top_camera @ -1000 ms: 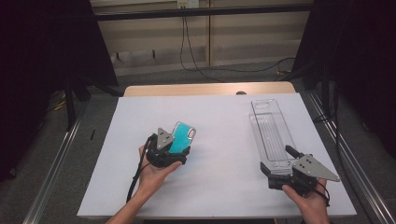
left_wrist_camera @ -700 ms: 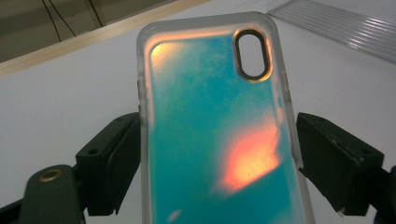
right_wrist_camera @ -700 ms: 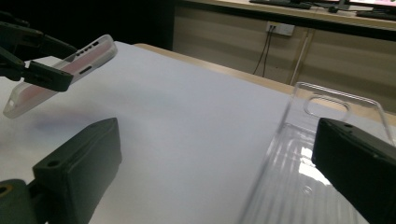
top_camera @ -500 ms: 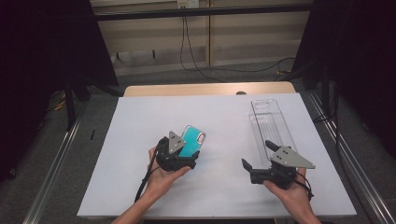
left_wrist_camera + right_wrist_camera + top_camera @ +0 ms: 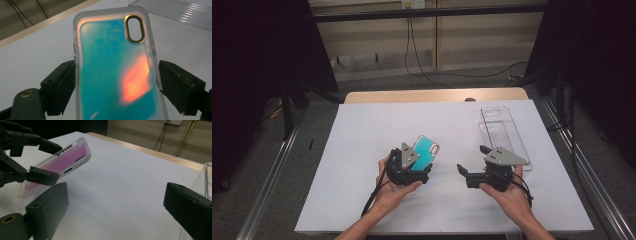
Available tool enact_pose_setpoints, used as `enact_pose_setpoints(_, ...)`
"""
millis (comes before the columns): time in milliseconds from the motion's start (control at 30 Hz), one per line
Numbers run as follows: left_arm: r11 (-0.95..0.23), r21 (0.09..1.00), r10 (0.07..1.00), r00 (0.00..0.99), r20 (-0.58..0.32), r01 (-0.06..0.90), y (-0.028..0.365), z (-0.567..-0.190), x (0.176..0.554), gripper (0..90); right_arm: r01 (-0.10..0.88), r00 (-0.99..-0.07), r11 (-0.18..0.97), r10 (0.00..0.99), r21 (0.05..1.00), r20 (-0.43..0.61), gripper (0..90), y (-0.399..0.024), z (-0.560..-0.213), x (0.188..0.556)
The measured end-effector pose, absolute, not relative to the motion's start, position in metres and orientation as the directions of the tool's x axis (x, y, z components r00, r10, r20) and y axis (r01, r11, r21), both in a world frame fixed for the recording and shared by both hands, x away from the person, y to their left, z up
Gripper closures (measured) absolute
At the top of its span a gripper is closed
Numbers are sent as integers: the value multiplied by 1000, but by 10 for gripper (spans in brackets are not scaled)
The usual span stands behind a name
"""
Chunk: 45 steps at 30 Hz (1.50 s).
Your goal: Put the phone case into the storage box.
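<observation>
Left gripper (image 5: 421, 167) clamped on the long edges of a teal phone case (image 5: 115, 67), held tilted above the middle of the white table (image 5: 362, 125); right gripper (image 5: 469, 167) spread wide, jaws just closing slightly, nothing between; clear plastic tray (image 5: 507, 132) near the right edge.

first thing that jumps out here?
The teal phone case with its orange sheen, clamped by its long edges in the left gripper and held tilted above the middle of the white table. Next, the right gripper beside it, jaws wide with nothing between them, pointing toward the case. Behind that hand a clear plastic tray lies near the table's right edge.
</observation>
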<state>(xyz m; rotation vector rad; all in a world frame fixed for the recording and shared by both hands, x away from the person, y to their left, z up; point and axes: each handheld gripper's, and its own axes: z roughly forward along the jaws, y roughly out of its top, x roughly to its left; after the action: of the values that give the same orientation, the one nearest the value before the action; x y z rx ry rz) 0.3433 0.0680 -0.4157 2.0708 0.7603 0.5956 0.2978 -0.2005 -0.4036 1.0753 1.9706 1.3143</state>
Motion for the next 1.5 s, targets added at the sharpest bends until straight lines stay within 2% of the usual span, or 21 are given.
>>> enact_pose_setpoints(300,-480,831,695,700,164,281,62,-416,343,169,360,-532,180,845,915,43,107,-198,-403,310)
enact_pose_setpoints(600,-502,837,687,688,232,219,48,-415,348,168,398,-524,150,847,905,90,154,-194,-395,326)
enact_pose_setpoints(767,-501,845,693,670,265,185,43,-411,352,169,418,-522,158,848,895,94,130,-193,-390,331)
enact_pose_setpoints(933,-521,839,687,662,300,160,37,-415,351,169,419,-516,134,849,898,114,149,-193,-386,335)
enact_pose_setpoints(1500,-529,844,683,637,358,93,28,-418,345,169,491,-526,213,846,845,92,79,-190,-379,349)
